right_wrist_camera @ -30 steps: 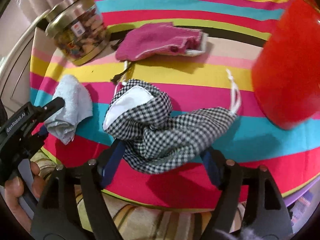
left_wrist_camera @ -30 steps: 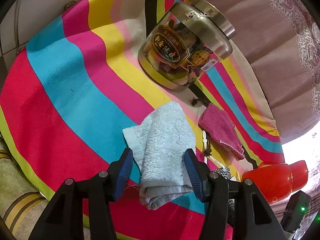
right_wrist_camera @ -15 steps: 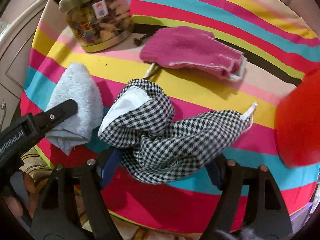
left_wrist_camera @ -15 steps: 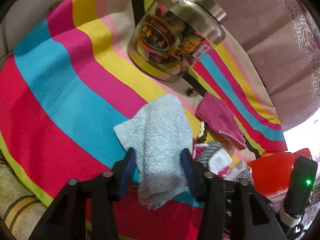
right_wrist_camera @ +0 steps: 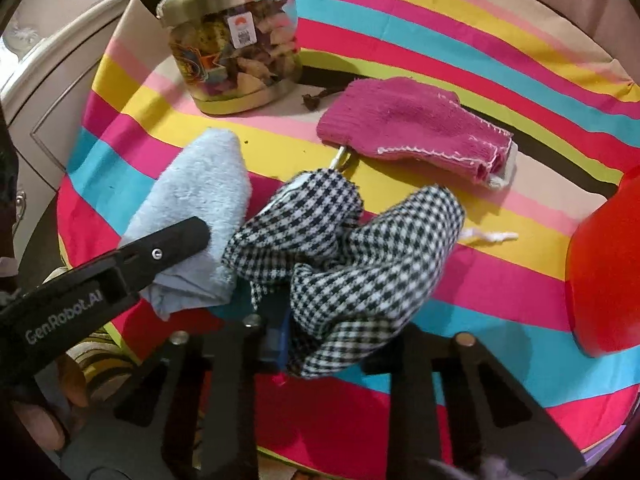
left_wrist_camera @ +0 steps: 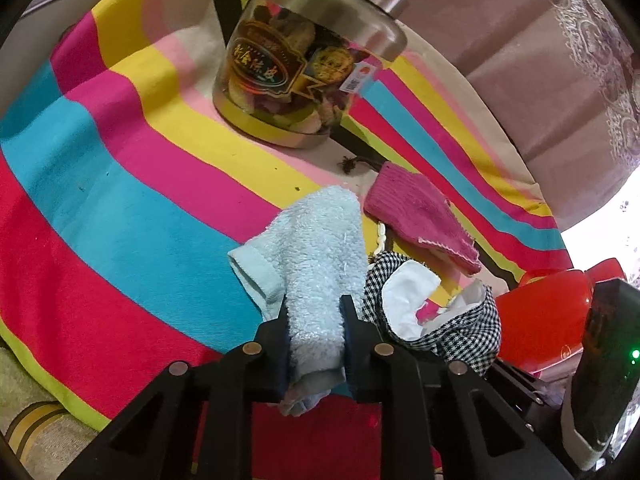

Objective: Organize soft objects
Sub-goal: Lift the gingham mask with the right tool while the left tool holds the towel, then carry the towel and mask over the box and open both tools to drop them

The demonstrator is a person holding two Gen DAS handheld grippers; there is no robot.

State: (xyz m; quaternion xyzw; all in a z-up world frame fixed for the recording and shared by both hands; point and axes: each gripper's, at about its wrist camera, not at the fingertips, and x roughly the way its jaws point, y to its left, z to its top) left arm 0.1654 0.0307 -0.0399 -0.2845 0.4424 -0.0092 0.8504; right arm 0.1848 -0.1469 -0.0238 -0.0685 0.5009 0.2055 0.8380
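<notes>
Towel [left_wrist_camera: 316, 264], pale blue, lies on the striped cloth [left_wrist_camera: 120, 208] with its near end bunched between the left gripper's [left_wrist_camera: 314, 336] closing fingers, which pinch it from both sides. Just beside it, touching, the checked pouch [right_wrist_camera: 352, 248] sits between the right gripper's [right_wrist_camera: 320, 340] fingers, also closing and squeezing its lower fold. Pink mitt [right_wrist_camera: 416, 128] lies apart behind them, near the jar [right_wrist_camera: 236, 44]. Red bowl [right_wrist_camera: 608, 272] stands at the right edge.
</notes>
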